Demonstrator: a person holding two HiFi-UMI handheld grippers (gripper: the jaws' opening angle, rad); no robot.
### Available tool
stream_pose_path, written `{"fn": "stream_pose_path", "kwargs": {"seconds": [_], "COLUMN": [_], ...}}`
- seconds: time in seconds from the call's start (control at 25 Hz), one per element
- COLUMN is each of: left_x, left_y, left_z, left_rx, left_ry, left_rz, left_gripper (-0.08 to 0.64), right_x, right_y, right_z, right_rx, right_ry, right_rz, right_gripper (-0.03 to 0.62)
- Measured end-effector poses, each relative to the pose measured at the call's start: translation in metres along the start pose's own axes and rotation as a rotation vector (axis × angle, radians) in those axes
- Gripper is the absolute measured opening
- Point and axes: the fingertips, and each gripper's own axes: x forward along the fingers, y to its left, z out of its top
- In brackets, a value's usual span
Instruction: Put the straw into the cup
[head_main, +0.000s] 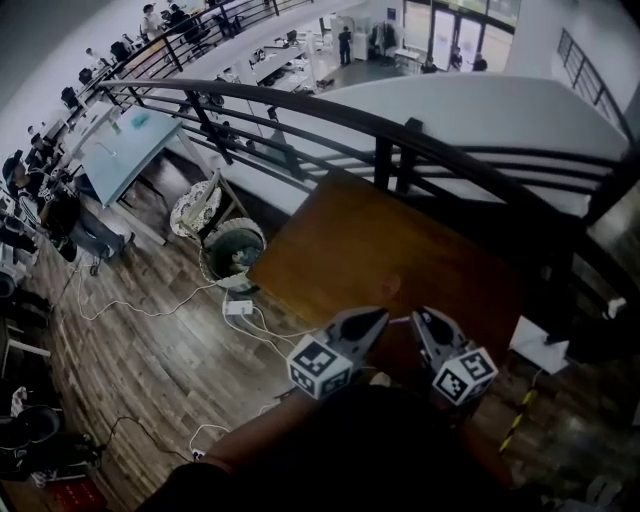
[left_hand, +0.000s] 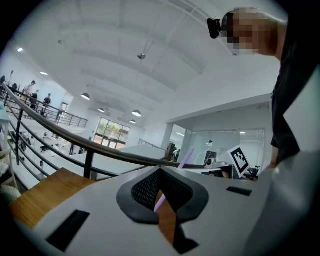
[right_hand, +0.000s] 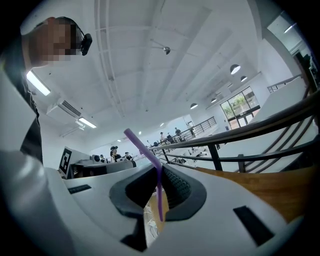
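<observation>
"Purple straw (head_main: 398, 320), then: which way did it lie?"

"Roughly level, running left to right in the head view. It bridged the short gap between the left tongs (head_main: 378, 316) and the right tongs (head_main: 421, 318), above the near part of the wooden desk (head_main: 340, 240). Only a faint sliver of it showed there."

"And from the tongs' own cameras?"

"Far more. The right gripper view showed it climbing up and leftward out of the jaw tips. A second length dropped straight down the slot behind them, so it looked kinked at the tips. The left gripper view showed it slanting up and rightward past the tips, with a short piece in the slot. That view also caught the right tongs' marker cube (left_hand: 239, 159)."

"Grip?"

"Both pairs were clenched on the straw, tips pinched around it."

"And the arms?"

"The person's left forearm (head_main: 250, 440) reached in from the near side. The tongs angled towards each other, tips almost meeting. A black railing (head_main: 380, 125) ran beyond the desk's far edge."
</observation>
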Motion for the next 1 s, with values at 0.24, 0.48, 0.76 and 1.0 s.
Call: {"fn": "stream_pose_path", "kwargs": {"seconds": [0.24, 0.48, 0.76, 1.0], "left_x": [0.044, 0.071, 0.088, 0.095], "left_y": [-0.013, -0.014, 0.005, 0.026], "left_z": [-0.008, -0.009, -0.013, -0.011], "left_rx": [-0.006, -0.026, -0.034, -0.032], "left_ry": [0.015, 0.031, 0.041, 0.063], "left_rz": [-0.006, -0.009, -0.018, -0.028], "left_gripper": [0.011, 0.011, 0.011, 0.011], "right_x": [-0.021, -0.033, -0.028, -0.019], "right_y": [-0.043, -0.071, -0.088, -0.1], "right_z": [0.016, 0.028, 0.026, 0.031], "right_rx": [-0.008, 0.006, 0.038, 0.025], "right_ry": [-0.019, -0.027, -0.036, -0.029], "right_rz": [-0.027, -0.045, -0.065, -0.095], "right_gripper": [0.04, 0.04, 0.041, 0.041]}}
